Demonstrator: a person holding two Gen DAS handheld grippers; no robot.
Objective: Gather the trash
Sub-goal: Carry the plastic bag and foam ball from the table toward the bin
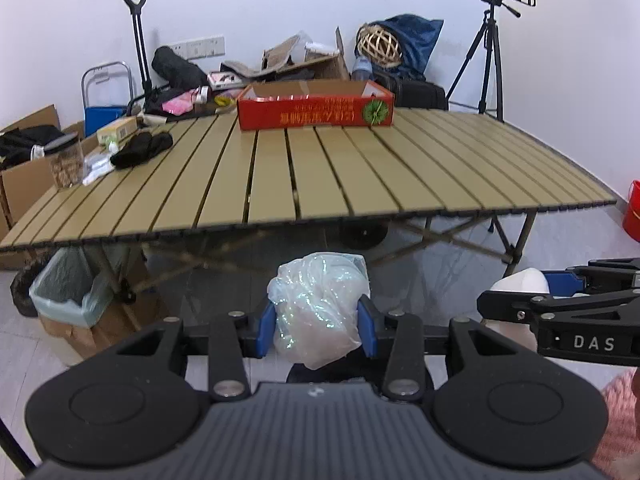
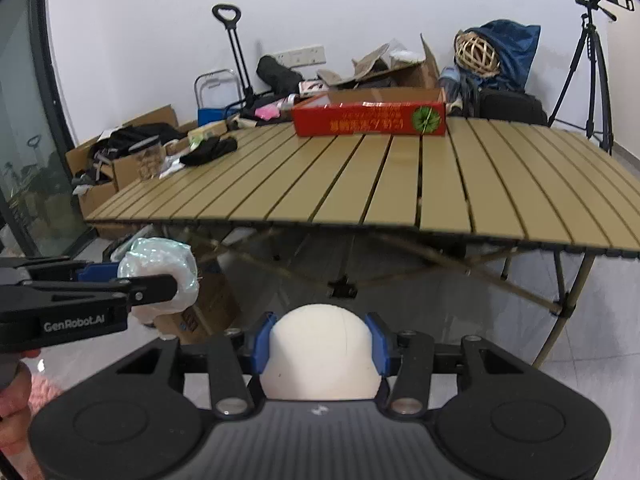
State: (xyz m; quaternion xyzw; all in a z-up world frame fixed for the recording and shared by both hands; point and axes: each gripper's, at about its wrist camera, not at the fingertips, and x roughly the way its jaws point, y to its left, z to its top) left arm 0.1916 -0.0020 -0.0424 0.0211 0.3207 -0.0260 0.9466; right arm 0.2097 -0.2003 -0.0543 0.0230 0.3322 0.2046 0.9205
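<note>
My left gripper point(image 1: 318, 330) is shut on a crumpled clear plastic bag point(image 1: 320, 304), which bulges up between the blue pads. My right gripper point(image 2: 320, 344) is shut on a white rounded object point(image 2: 322, 344), pinched from both sides. Both are held in front of and below the near edge of the slatted table point(image 1: 320, 176). The right gripper point(image 1: 516, 288) shows at the right edge of the left wrist view. The left gripper point(image 2: 152, 276) with its plastic bag point(image 2: 168, 264) shows at the left of the right wrist view. A cardboard box lined with a pale green bag point(image 1: 68, 292) stands on the floor under the table's left end.
A red carton point(image 1: 316, 110) sits at the table's far edge, with a black cloth point(image 1: 140, 148) and a jar point(image 1: 66, 164) at its left end. Boxes, bags and a hand trolley point(image 1: 136, 40) crowd the back wall. A tripod point(image 1: 490, 60) stands at the right, and a red bucket point(image 1: 632, 212) beyond it.
</note>
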